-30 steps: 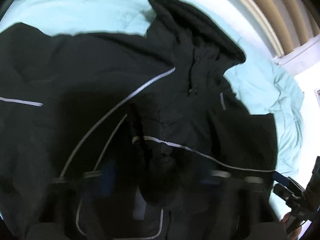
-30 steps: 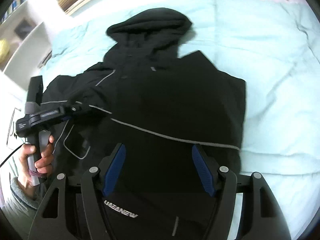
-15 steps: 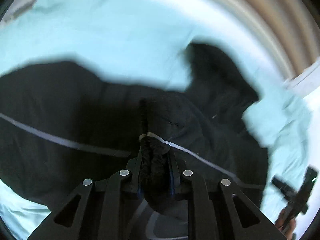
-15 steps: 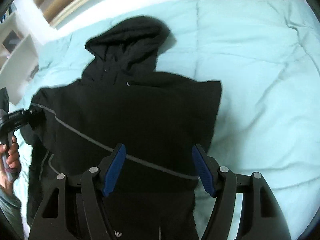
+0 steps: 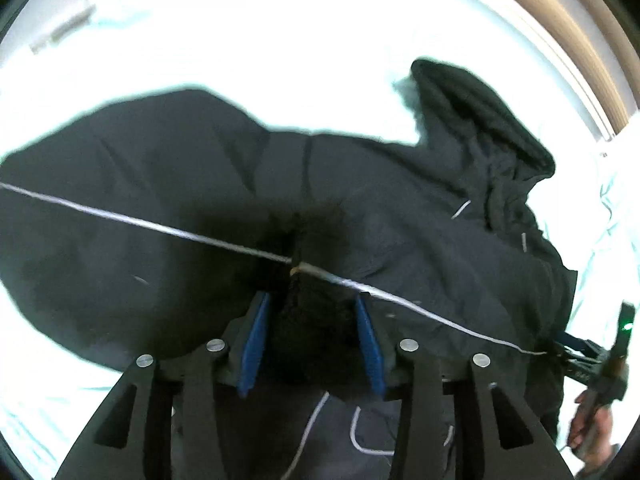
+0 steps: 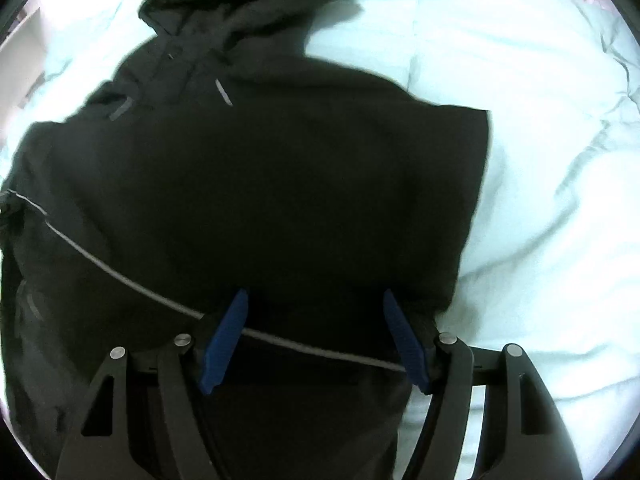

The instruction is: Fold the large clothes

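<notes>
Two grippers are over one black hooded jacket (image 6: 280, 200), which lies spread on the pale blue bed (image 6: 540, 160) with its hood (image 6: 248, 12) toward 12 o'clock in my right wrist view and toward 2 o'clock in my left.

My left gripper (image 5: 310, 340) has just been opening, and a bunched fold of black cloth sits between its blue pads (image 5: 254, 352). The pads now stand off the bunch, so I read it as let go, though the dark fabric makes the contact hard to judge. My right gripper (image 6: 316, 340) is spread wide over the jacket's lower body, near its right edge at 4 o'clock, with the grey piping line (image 6: 120, 276) passing between the jaws. It is pinching nothing.

What worries me first is the released fold. The fabric looks thick and springy, and if the folded-over part was not laid flat it may creep back open or slump into a lump, which would spoil the next fold.

Second, a loose tuft could snag on a left pad as I draw away and drag the layer out of place.

Third, if my right gripper closes where it stands, it may catch only the top layer, or take bedding with it near the jacket's edge, so a lift would pull the stack askew. My other gripper also shows at 4 o'clock in the left view, near enough that the two could bump.
</notes>
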Tool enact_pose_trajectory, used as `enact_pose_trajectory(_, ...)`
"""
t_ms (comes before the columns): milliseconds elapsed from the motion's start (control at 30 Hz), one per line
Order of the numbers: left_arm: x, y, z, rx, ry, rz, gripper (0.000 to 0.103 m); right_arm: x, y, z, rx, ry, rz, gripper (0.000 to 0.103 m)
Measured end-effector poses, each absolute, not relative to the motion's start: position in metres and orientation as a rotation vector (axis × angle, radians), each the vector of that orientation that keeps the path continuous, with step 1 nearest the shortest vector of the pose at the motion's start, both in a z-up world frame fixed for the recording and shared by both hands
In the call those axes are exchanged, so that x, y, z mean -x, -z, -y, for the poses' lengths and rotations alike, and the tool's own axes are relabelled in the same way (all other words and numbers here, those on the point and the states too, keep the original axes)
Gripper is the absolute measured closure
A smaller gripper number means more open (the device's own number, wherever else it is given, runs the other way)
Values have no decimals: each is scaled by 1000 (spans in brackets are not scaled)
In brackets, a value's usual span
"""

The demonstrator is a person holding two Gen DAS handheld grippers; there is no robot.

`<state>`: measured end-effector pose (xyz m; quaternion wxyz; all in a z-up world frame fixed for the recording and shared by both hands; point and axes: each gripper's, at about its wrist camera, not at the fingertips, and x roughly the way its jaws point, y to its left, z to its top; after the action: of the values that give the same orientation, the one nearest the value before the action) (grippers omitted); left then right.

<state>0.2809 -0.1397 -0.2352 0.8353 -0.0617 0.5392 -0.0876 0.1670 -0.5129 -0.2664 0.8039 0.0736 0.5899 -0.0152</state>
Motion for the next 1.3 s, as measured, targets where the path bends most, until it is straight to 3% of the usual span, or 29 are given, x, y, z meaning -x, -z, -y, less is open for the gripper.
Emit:
enact_pose_trajectory(200, -259, 201, 183, 139, 352, -1059, 42, -144, 222, 485, -211, -59, -1165, 29)
enact_pose_trajectory(533, -264, 305, 262, -9, 373, -1260, 43, -139, 286, 440, -69, -30, -1299, 28)
enact_pose_trajectory(800, -233, 253, 248, 18, 369, -1227, 42, -132, 269, 442, -130, -45, -1313, 26)
enact_pose_trajectory(1000, -168, 196, 221, 47, 343, -1162, 42, -65, 232, 446, -219, -80, -1282, 25)
enact_pose_trajectory(1300, -89, 157, 196, 105, 334, -1133, 42, 15, 197, 451, -358, -84, -1233, 25)
